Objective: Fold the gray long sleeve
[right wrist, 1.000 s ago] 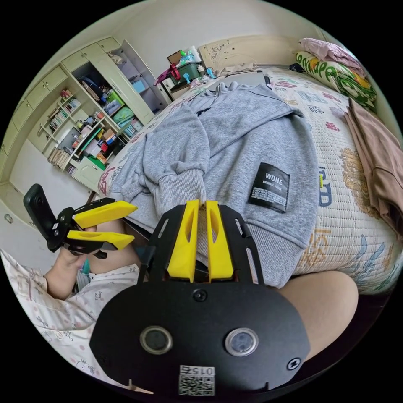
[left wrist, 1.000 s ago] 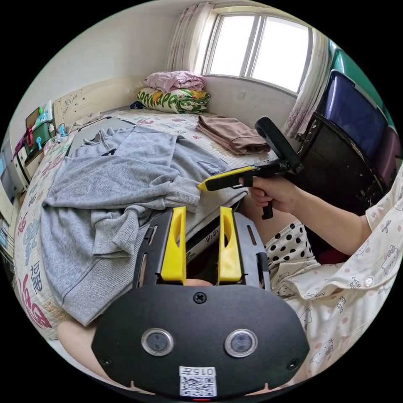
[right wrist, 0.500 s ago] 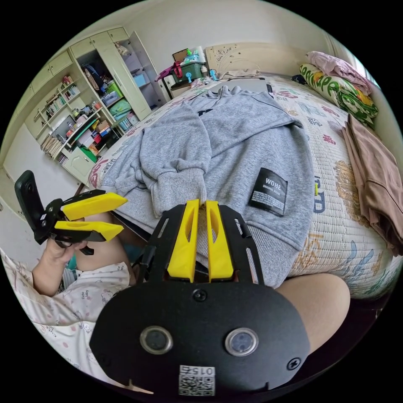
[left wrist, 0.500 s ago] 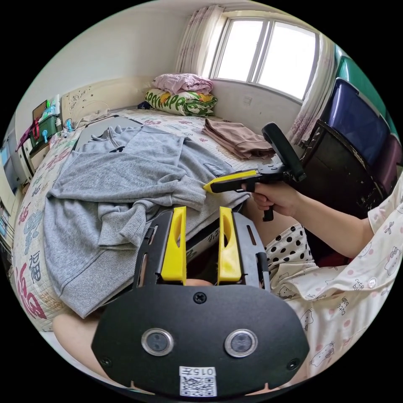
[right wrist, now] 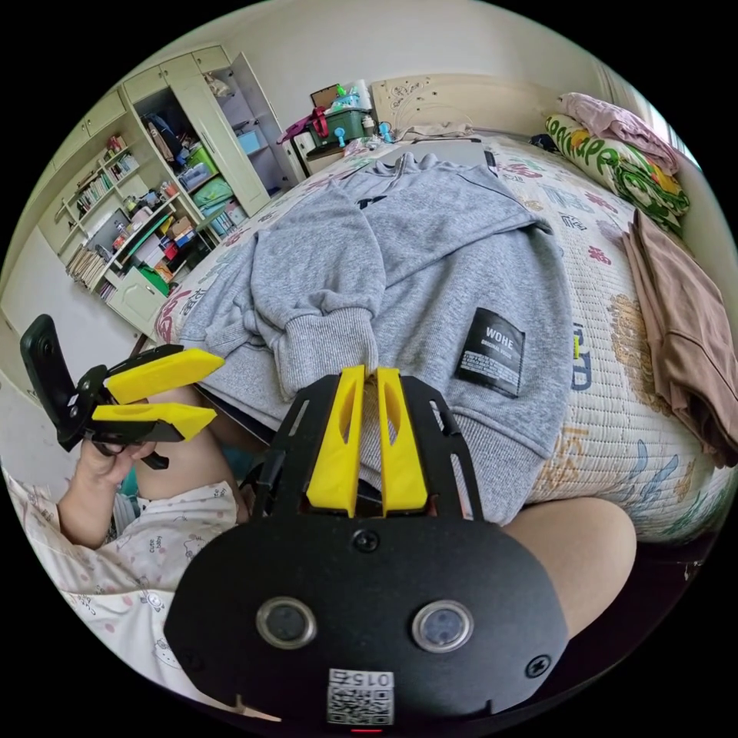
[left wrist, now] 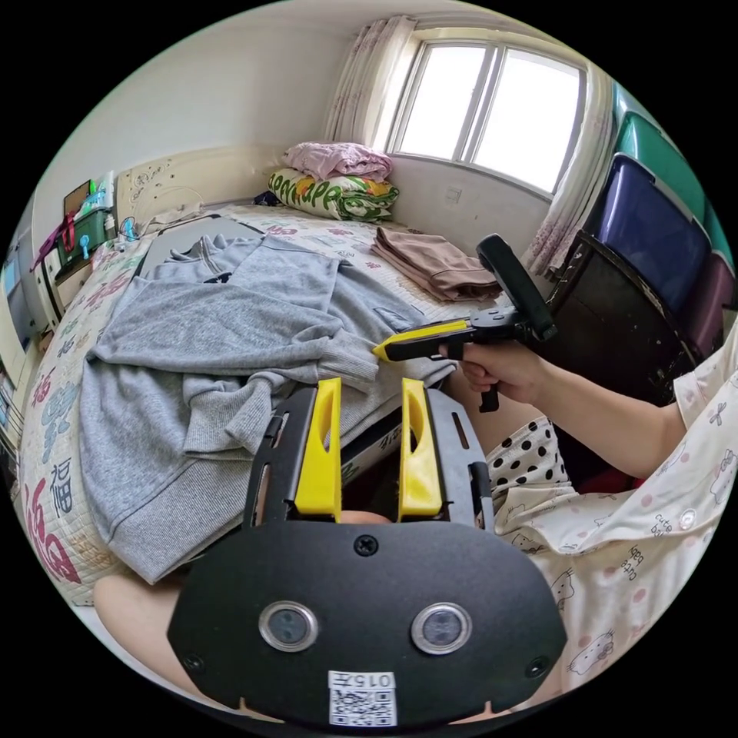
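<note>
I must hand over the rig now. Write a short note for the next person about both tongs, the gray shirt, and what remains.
Left tongs: open, holding nothing, near the bed edge.
Right tongs: jaws nearly together, at the hem of the gray long sleeve; a grip on the cloth cannot be confirmed.
The shirt lies spread on the bed, both sleeves already folded across the body, cuffs near the hem.
Left to do: fold the body up and neaten it.

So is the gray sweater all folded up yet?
Only partly. The gray sweater has both sleeves folded across its front, but its body is spread long on the bed, its hem hanging over the edge.
</note>
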Tool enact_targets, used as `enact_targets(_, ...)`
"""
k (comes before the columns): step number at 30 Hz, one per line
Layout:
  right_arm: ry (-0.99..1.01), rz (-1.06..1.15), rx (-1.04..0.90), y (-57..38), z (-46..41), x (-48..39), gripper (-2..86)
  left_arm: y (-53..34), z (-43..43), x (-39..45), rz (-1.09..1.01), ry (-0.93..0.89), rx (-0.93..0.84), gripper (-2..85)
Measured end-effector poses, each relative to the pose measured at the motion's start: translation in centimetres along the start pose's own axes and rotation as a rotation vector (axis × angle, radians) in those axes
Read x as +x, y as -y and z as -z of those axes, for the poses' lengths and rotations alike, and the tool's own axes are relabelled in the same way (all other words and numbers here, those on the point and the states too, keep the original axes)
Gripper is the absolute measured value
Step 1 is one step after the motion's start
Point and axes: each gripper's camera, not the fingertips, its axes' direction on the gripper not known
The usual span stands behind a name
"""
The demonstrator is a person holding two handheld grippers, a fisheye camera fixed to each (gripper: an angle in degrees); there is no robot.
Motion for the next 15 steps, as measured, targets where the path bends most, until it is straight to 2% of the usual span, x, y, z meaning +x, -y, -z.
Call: enact_targets(15,-0.003,-0.016,0.005,-0.1,-0.5,4.8,3.5,-1.2,0.0,1.2,-0.020,0.019,-0.006,11.5)
